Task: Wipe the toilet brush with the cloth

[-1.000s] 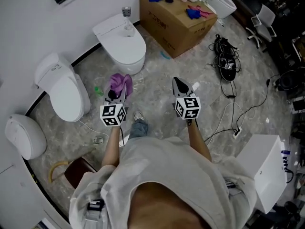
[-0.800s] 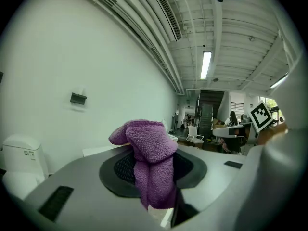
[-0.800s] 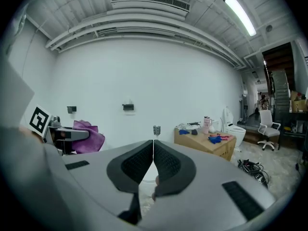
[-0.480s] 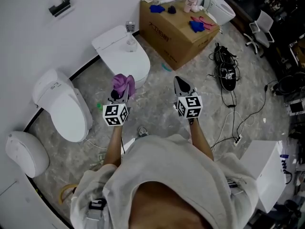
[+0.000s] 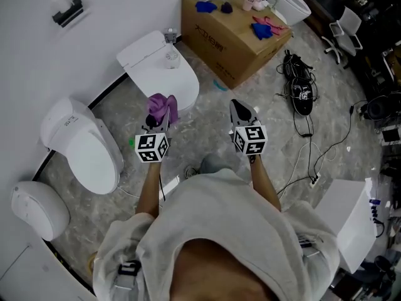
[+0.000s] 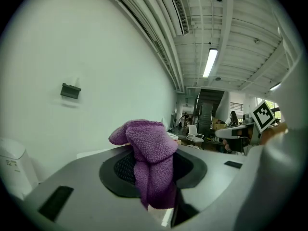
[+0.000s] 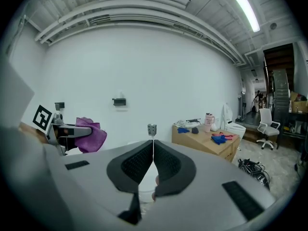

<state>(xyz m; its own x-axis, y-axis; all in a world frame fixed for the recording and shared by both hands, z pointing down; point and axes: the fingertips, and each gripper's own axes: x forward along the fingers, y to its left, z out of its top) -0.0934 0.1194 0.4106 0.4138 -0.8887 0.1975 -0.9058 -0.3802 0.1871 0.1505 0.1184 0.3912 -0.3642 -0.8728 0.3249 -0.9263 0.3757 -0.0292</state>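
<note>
Left tongs (image 6: 155,177): pinching a purple cloth (image 6: 150,150). The cloth is bunched between the 2 pads and spills out above them.
Right tongs (image 7: 153,163): pressed together, pad against pad, with nothing between them that I can see.
Cloth position: in the head view it hangs in the air at the tip of my left tongs, over the floor (image 5: 207,133) and just in front of the nearest toilet (image 5: 164,83).
Toilet brush: I cannot pick it out for certain. The only candidate is a thin upright stick (image 7: 152,129) with a small grey block on top. It stands on the closed lid of that toilet, near the tank.
Stick and tongs: well apart from both. In the right gripper view it lines up straight past the closed tips.
Tongs to each other: side by side at about the same height, both pointing toward the wall, with a clear gap between them.
Other toilets: 2 more (image 5: 84,140) (image 5: 39,211) stand along the curved wall to the left, lids down.
Box (image 5: 233,35): cardboard, on the floor to the right of the nearest toilet, with blue and pink items on top.
Cables (image 5: 301,96): a black tangle on the floor further right.
</note>
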